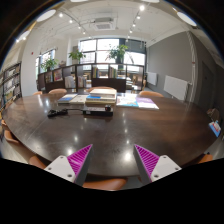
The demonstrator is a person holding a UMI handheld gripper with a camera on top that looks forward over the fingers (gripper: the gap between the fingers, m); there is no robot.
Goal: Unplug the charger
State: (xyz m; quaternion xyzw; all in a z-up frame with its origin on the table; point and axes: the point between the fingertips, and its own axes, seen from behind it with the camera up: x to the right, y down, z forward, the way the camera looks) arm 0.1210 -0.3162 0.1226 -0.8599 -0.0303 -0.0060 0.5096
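An office room with large windows (100, 50) at the far wall, ceiling lights (140, 8) overhead and potted plants (120, 52) standing before the glass. A dark, glossy bench (120, 125) fills the middle of the view and mirrors the lights. At its far edge lies a stack of books (88, 98), with flat papers (137, 100) just beside it toward the far right corner. Chairs (57, 92) stand beyond the far edge, and another chair back (104, 183) shows at the near edge, between the tool's fingers. Shelves (10, 85) line the left wall.

The tool (114, 160) hangs over the near edge of the bench with its fingers spread wide; its pink pads (82, 156) face each other across an open gap and nothing is held. A small dark thing with a thin line lies left of the books, but whether it is the charger cannot be told; no charger is plainly seen.
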